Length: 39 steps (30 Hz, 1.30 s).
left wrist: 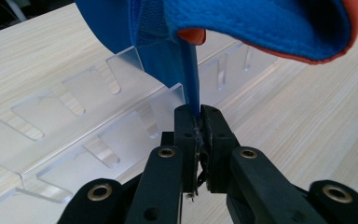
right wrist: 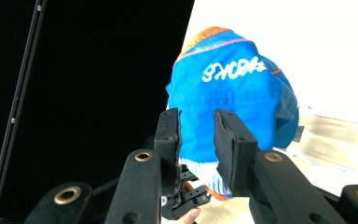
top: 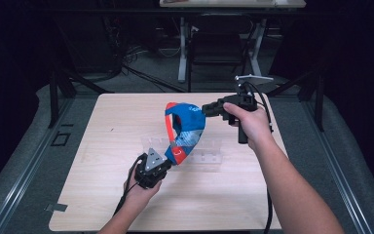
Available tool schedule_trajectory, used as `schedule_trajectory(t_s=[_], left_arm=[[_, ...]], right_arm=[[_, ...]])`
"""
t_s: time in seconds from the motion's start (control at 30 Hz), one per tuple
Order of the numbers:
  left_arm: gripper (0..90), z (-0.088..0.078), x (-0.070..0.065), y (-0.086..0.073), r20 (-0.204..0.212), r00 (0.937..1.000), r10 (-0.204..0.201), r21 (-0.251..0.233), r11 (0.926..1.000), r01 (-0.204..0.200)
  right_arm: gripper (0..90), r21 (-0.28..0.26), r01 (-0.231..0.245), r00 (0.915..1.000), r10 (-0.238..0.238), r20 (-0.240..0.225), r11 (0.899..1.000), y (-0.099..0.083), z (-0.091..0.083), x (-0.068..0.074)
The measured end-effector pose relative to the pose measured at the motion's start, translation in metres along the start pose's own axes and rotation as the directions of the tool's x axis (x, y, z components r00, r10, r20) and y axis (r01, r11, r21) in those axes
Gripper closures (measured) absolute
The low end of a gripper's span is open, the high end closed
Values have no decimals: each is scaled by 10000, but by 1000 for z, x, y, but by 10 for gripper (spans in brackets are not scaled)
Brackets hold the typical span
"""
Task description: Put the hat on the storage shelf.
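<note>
Blue-and-orange sock (top: 185, 129) hung stretched above the clear rack (top: 209, 157); the left gripper (top: 168, 161) pinched its lower edge tight, while the right gripper (top: 205, 110) stood narrowly parted at its top.

Left claw (left wrist: 199, 116) pinches blue fabric (left wrist: 191, 79) above clear rack (left wrist: 88, 140).

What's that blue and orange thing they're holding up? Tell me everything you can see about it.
The blue cloth piece looks like soft knitted fabric with orange edging, white lettering and a paler patterned lower end. It hangs in a curved loop above a clear plastic rack on the wooden table. The left gripper is shut on a thin blue edge; the right gripper meets its upper end, jaws apart there.
</note>
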<state>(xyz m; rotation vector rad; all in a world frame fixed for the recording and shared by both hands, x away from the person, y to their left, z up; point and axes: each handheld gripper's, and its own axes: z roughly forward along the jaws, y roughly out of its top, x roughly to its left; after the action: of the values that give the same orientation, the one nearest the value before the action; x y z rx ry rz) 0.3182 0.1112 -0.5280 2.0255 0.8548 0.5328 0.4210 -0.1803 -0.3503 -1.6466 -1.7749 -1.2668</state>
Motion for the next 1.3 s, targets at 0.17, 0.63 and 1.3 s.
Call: schedule_trajectory(t_s=[0.17, 0.63, 1.3], left_arm=[[829, -4, 1, -3, -153, 9999, -8, -55, 10000, 7], [589, -24, 16, -11, -146, 9971, -751, -288, 9968, 746], [466, -50, 41, -36, -524, 9877, -1473, 225, 9886, 1486]], right_arm=[[714, -32, 24, 10000, -24, 1, 10000, -1, 0, -1], [694, -180, 410, 9982, -402, 449, 9990, -8, -10, 2], [659, -528, 1025, 9840, -935, 1519, 9933, -45, -39, -12]])
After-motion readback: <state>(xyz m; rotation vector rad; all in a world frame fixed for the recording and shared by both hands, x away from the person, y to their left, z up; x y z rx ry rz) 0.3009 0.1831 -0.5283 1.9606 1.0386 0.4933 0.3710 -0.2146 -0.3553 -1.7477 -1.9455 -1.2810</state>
